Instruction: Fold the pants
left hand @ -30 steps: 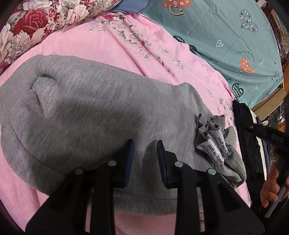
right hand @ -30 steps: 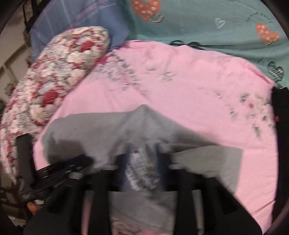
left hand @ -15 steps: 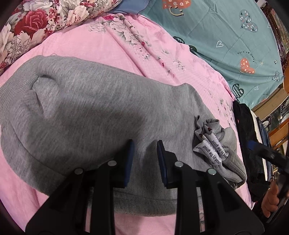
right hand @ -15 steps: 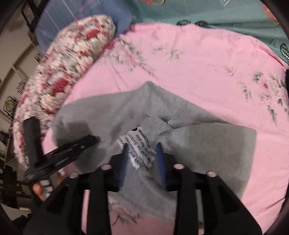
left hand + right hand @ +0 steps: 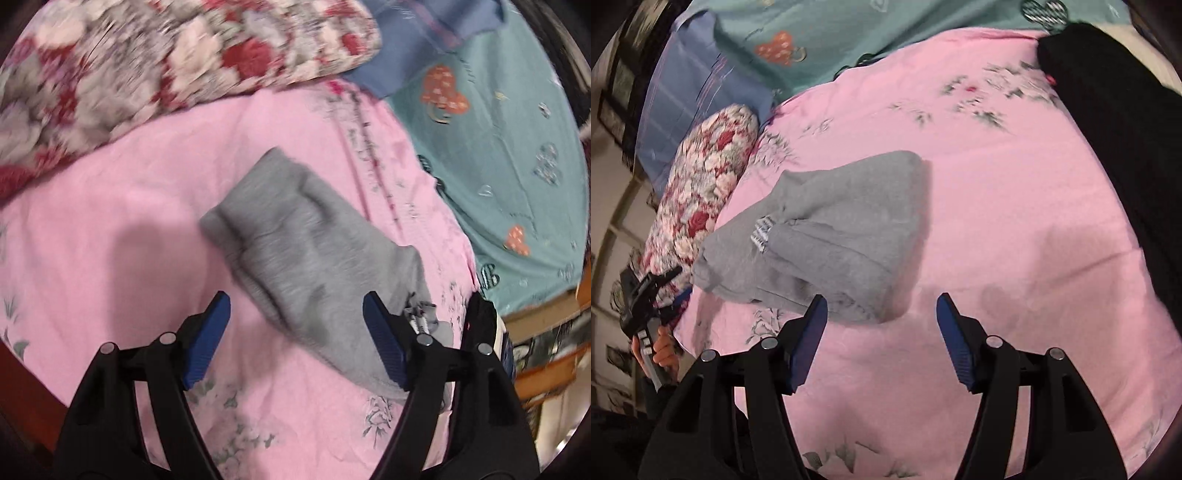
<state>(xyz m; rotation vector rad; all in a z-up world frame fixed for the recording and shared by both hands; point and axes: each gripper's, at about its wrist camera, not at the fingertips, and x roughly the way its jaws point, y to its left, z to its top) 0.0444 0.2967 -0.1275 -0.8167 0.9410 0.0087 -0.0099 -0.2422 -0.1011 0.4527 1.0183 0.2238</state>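
Grey pants (image 5: 831, 229) lie folded in a compact bundle on the pink bed sheet (image 5: 1015, 221), at 11 o'clock from the right gripper (image 5: 881, 339). Both right and left gripper (image 5: 295, 336) spread wide, holding nothing. Floral pillow (image 5: 147, 66) at 11 o'clock beyond.

This is a bedroom in a home. A pink bedsheet (image 5: 997, 206) with small flower prints covers the bed. A pillow with red and white roses (image 5: 147, 66) lies at its edge, next to a blue checked pillow (image 5: 690, 96). A teal quilt with hearts (image 5: 509, 147) lies beside the sheet. Dark folded clothes (image 5: 1126, 147) are stacked at the side. Framed pictures (image 5: 617, 85) hang on the wall.
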